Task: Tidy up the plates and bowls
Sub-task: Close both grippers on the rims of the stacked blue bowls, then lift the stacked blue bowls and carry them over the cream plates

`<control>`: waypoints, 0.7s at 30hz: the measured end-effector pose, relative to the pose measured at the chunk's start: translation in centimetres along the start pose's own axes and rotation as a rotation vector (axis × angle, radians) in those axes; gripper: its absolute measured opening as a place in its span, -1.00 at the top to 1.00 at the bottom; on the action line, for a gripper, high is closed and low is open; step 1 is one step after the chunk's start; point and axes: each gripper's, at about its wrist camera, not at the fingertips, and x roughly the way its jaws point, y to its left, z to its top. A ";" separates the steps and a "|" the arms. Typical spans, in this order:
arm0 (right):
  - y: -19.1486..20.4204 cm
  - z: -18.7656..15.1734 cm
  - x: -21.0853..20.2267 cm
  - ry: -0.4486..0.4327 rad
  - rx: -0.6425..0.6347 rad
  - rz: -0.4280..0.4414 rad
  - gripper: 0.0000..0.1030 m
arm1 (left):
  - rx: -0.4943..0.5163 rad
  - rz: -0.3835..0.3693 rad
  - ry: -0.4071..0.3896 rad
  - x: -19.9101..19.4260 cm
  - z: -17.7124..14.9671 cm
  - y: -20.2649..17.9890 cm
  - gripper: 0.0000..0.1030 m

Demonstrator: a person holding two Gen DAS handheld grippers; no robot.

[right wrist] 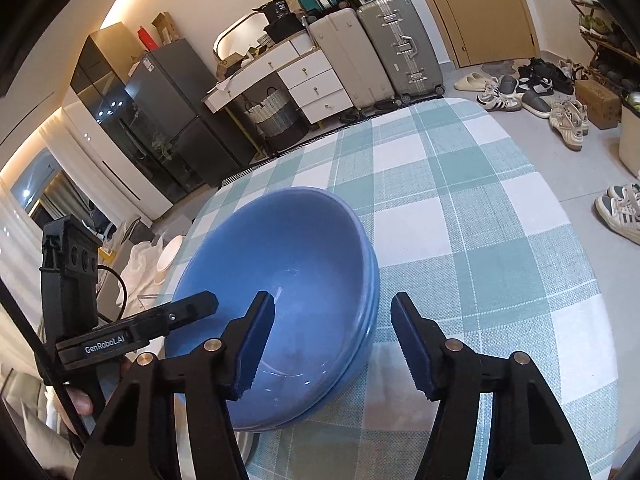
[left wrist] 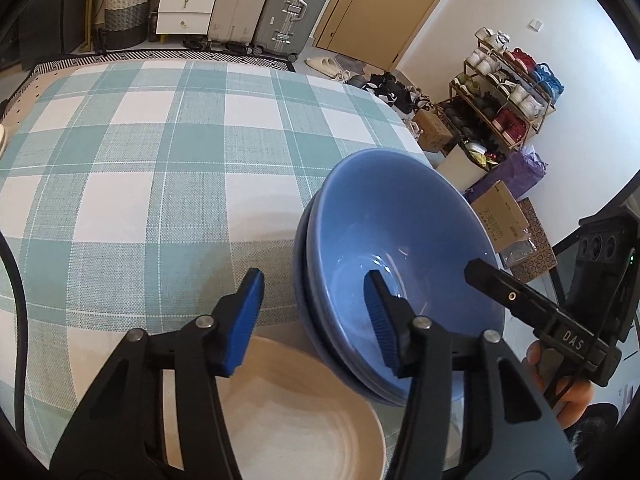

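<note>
A stack of blue bowls stands near the edge of the table with the teal-check cloth, its base overlapping a cream plate. My left gripper straddles the stack's rim on one side. One pad is inside the top bowl and the other is outside, and a gap shows beside the rim. My right gripper straddles the opposite rim in the same way, its pads also apart from the bowl wall. Both are open.
The table edge runs close behind the bowls, with floor below. Shoes, a shoe rack and cardboard boxes lie beyond it. Suitcases and white drawers stand at the far wall. A person's hand holds the right gripper.
</note>
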 end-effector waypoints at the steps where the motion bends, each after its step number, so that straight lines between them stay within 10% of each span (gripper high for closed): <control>1: 0.1 0.0 0.0 0.001 -0.004 -0.001 -0.07 | 0.001 -0.001 0.005 0.1 0.0 -0.1 0.16; 6: 0.3 0.1 -0.1 -0.006 -0.014 -0.024 0.07 | 0.029 -0.014 0.026 0.4 -0.4 -0.7 0.43; 21: 0.4 0.2 -0.5 -0.031 -0.041 -0.045 0.12 | 0.049 0.012 0.018 0.2 -0.6 -1.4 0.43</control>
